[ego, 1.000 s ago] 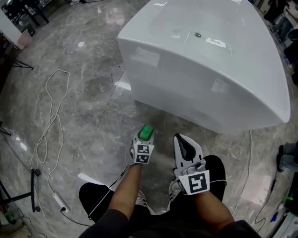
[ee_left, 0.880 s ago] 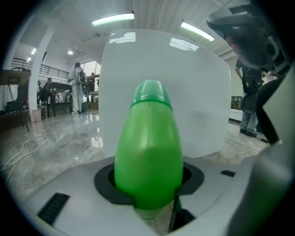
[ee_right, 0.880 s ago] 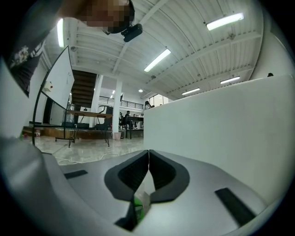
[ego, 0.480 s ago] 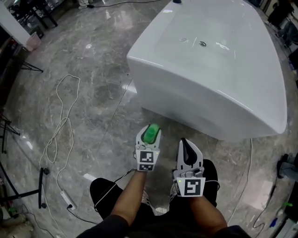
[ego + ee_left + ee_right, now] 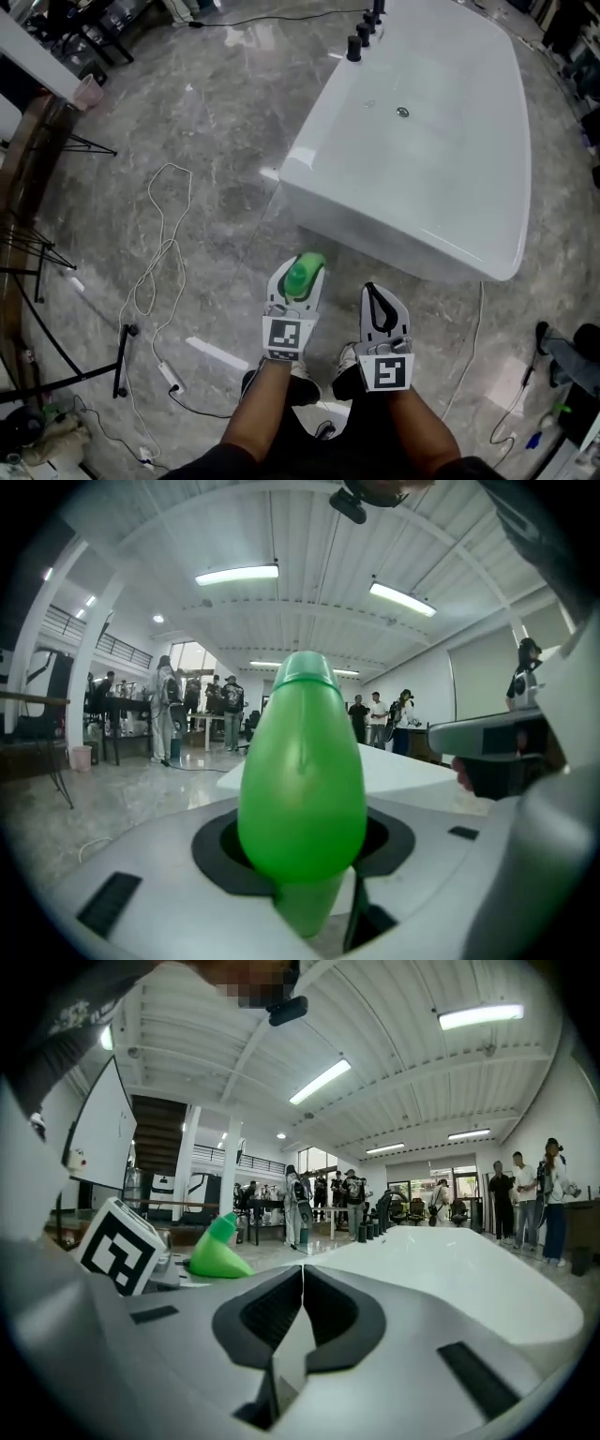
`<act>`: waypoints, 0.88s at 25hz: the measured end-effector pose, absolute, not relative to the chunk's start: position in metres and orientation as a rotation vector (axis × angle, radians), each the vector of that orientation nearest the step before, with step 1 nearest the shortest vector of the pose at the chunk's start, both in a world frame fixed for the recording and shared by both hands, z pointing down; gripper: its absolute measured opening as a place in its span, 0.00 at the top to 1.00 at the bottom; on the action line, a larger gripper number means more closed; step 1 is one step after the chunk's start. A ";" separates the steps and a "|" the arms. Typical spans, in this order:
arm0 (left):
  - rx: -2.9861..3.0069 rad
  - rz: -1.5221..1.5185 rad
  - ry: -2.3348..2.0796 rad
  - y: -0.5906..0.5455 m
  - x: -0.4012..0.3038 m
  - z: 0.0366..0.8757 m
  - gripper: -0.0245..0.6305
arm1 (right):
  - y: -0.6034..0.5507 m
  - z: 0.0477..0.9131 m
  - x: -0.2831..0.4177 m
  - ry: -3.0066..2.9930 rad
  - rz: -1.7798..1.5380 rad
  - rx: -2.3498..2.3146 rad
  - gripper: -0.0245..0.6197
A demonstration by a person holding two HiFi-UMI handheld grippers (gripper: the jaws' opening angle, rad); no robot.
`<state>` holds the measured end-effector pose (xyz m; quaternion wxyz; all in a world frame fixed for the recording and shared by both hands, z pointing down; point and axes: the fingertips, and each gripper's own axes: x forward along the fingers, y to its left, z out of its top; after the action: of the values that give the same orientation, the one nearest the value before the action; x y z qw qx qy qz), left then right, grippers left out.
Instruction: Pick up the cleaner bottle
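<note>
The cleaner bottle (image 5: pixel 302 275) is a green, smooth-sided plastic bottle. It is held clear of the floor in the left gripper (image 5: pixel 296 284), whose jaws stand part-spread and pinch its body from both sides. In the left gripper view the bottle (image 5: pixel 302 771) fills the gap between the jaws, cap end pointing away from the camera.

It looks light and fairly stiff, though thin plastic of this kind may give a little under pressure. How full it is cannot be told, since the green wall hides any liquid. The glossy, tapering shape is the main worry: a grip near the narrow end could slide off, so the broad part of the body seems the safer hold.

Just beside it, the right gripper (image 5: pixel 302 1312) has its jaws pressed together with nothing between them. From its view the bottle (image 5: pixel 217 1252) shows as a cone off to the left.

Ahead on the grey stone floor stands a white bathtub (image 5: pixel 375 234). It appears empty and dry, with only a drain (image 5: pixel 402 112) visible. A white cable (image 5: pixel 159 253) loops across the floor to the left.
</note>
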<state>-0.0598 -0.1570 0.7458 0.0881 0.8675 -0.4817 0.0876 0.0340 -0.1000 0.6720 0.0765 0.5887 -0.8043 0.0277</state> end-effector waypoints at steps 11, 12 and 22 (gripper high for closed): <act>2.584 0.271 -1.498 -0.123 -0.034 0.469 0.68 | -0.068 0.455 0.096 -2.410 0.157 1.781 0.94; 2.591 0.267 -1.502 -0.119 -0.031 0.450 0.68 | -0.064 0.446 0.102 -2.409 0.157 1.787 0.94; 2.656 0.245 -1.475 -0.123 0.009 0.387 0.68 | -0.060 0.368 0.158 -2.436 0.151 2.008 0.94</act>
<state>0.0091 -0.1233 0.3873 0.0469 0.8704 -0.4834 0.0804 0.1584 -0.0604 0.3679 -0.0096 0.6352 -0.7708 0.0477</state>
